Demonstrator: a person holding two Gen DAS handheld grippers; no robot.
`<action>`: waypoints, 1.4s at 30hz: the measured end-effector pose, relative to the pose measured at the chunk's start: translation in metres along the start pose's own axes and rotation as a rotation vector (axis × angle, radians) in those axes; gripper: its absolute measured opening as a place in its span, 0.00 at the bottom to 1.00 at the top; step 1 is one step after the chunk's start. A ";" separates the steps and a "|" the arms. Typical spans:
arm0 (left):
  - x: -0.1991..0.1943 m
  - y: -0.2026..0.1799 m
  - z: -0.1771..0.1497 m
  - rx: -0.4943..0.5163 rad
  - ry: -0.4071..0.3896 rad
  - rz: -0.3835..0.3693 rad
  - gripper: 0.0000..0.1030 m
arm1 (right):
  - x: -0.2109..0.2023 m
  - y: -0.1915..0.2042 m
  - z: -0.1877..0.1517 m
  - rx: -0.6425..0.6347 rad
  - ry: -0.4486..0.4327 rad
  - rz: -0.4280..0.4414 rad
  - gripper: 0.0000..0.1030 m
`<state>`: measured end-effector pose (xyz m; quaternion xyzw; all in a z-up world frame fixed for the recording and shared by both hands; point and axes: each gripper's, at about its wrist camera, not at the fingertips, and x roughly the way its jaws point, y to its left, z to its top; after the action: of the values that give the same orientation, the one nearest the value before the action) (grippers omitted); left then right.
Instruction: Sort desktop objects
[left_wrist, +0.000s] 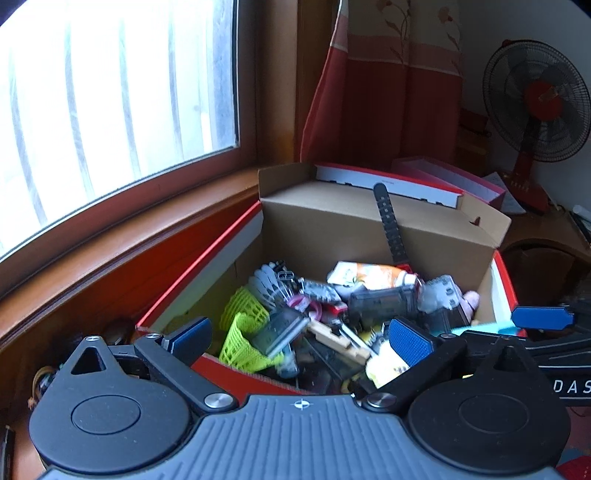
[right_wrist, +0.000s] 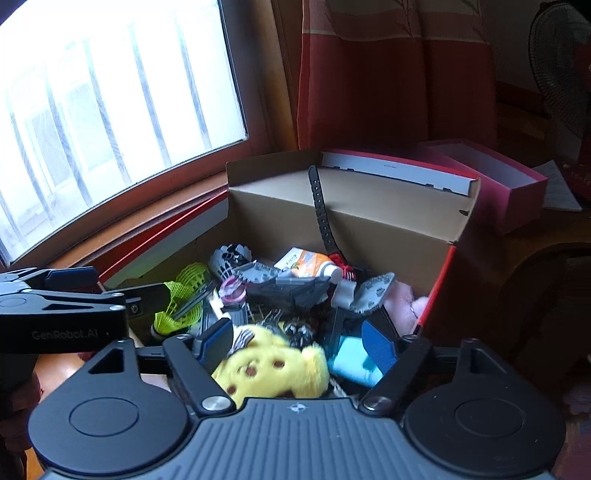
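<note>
Both claws hang over the open box (left_wrist: 369, 229), a red-edged shoe carton with plain brown card inside, standing by the window sill. The left claw (left_wrist: 301, 334) is spread wide with nothing between its blue ribbed pads. The right claw (right_wrist: 297, 345) is also parted; the yellow plush (right_wrist: 273, 369) lies below and between its fingers, but the pads do not seem to press on it, so I judge it released, not gripped.

The sorted things sit heaped in the box: lime mesh shuttlecocks (left_wrist: 243, 325) of springy plastic lattice, a grey feathered shuttlecock (left_wrist: 264, 282), an orange-and-white tube (left_wrist: 369, 275), a black perforated strap (left_wrist: 389, 225) leaning up the back wall, grey hard-plastic blocks (right_wrist: 291, 284), a pink ring (right_wrist: 232, 288), a pale pink fluffy piece (right_wrist: 406, 302) and a light blue flat piece (right_wrist: 351, 360).

The step in hand looks like a drop into the box followed by clearing away. To do it well, lift each claw straight up out of the heap before swinging aside, since the strap and mesh could snag a finger. Keep the two claws apart; the left one's finger already reaches close to the right one's side. The plush is soft and will settle; the smooth tube may roll down the pile.
</note>
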<state>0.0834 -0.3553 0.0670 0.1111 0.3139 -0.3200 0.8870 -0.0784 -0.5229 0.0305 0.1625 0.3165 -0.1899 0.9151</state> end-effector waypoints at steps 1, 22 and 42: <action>-0.002 0.001 -0.002 -0.002 0.007 -0.002 1.00 | -0.003 0.002 -0.001 0.000 0.008 -0.005 0.78; -0.025 0.003 -0.020 0.015 0.033 -0.003 1.00 | -0.030 0.024 -0.027 0.020 0.065 -0.048 0.84; -0.022 0.001 -0.019 0.024 0.040 -0.007 1.00 | -0.029 0.023 -0.029 0.034 0.071 -0.056 0.85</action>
<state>0.0622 -0.3359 0.0658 0.1269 0.3284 -0.3244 0.8780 -0.1042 -0.4839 0.0315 0.1759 0.3500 -0.2149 0.8946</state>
